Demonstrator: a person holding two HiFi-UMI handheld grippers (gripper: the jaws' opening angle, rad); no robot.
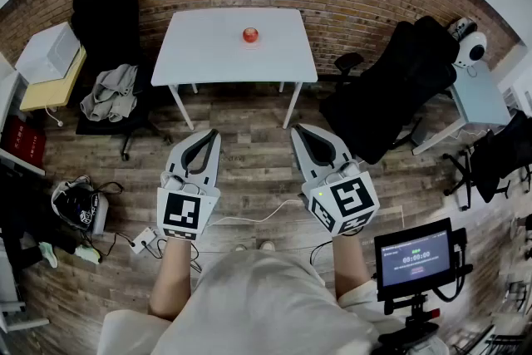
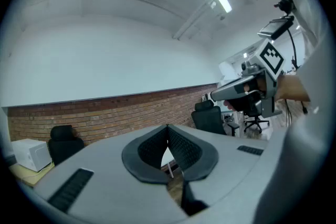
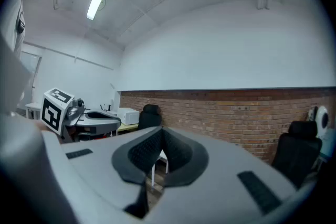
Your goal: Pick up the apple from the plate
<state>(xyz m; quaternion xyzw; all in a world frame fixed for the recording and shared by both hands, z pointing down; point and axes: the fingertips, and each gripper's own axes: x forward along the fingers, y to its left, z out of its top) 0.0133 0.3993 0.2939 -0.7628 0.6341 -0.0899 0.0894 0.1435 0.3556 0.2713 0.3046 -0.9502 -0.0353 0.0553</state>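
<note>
The apple [image 1: 250, 35] sat on the white table [image 1: 199, 54] by the brick wall, toward the far edge and a little right of the middle, well apart from both grippers. No plate could be told from the tabletop in the head view (white on white, and small from there). The person stood back on the wooden floor [image 1: 249, 170], facing the table.

The left gripper [image 1: 214, 132] was clenched, its tips meeting with nothing between them. The right gripper [image 1: 296, 130] was closed the same way and just as empty. Both pointed level toward the wall, side by side, neither clearly nearer the fruit.

By the look of it, the task had not yet begun: the approach and the grasp both lay ahead.

Several things could go wrong from here. If the jaws reached the apple closed, they would shove it rather than take it, and a round fruit so pushed could roll off the plate toward the far edge. The apple lay deep on the table, so the reach would be long. A level gripper coming in low might catch the plate rim and drag it along. A pinch off the apple's middle could squeeze the smooth skin out sideways. A white cable [image 1: 266, 219] lay on the floor just ahead of the feet, and a step forward might snag it.
</note>
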